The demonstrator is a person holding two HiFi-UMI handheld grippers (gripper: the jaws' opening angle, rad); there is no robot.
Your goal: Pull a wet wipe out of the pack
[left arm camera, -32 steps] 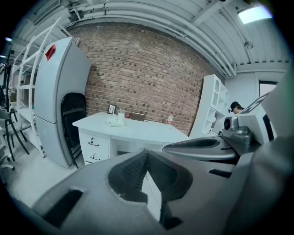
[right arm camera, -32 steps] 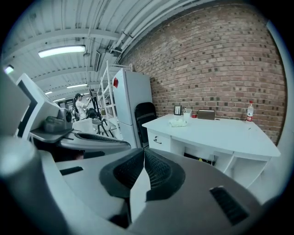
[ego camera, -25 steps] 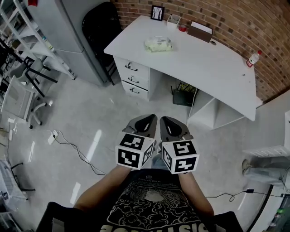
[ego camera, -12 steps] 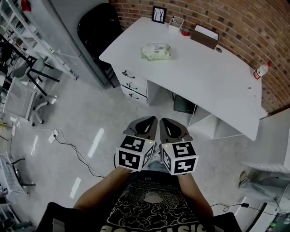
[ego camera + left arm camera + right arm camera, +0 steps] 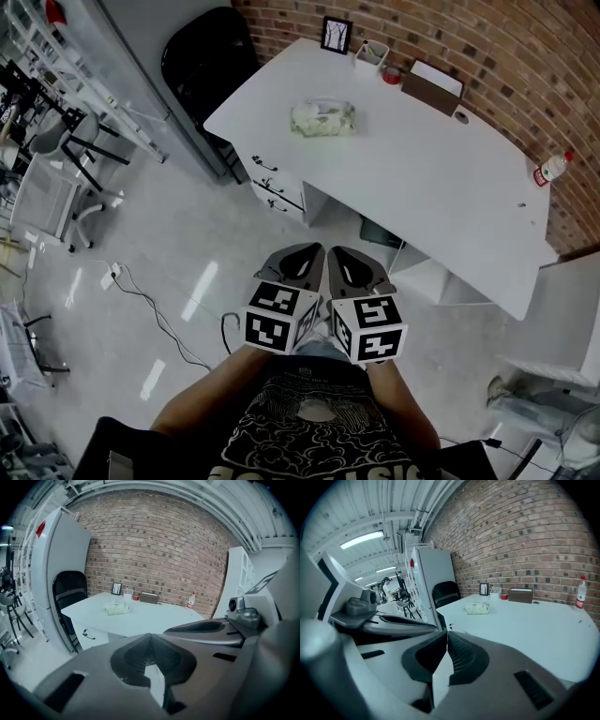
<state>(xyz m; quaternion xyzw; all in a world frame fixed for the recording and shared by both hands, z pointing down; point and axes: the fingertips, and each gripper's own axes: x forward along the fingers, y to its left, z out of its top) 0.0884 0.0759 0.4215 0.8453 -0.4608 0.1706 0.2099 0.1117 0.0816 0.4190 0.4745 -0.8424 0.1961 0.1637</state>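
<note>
Left gripper (image 5: pixel 302 255) and right gripper (image 5: pixel 349 258) both clenched empty at lower centre, wet wipe pack (image 5: pixel 323 118) well apart on white desk (image 5: pixel 422 187) upper centre; risk: an unpinned pack lifts with the wipe.

Red brick wall (image 5: pixel 525 47) behind white desk (image 5: pixel 422 169); black chair (image 5: pixel 202 56) beside; glossy pale floor (image 5: pixel 169 253).

The wet-wipe pack (image 5: pixel 323 118) is sitting too small on the counter (image 5: pixel 441 169) to tell its opening — flap or lid. The head view's bottom edge is cutting off the person's torso (image 5: pixel 309 427).
</note>
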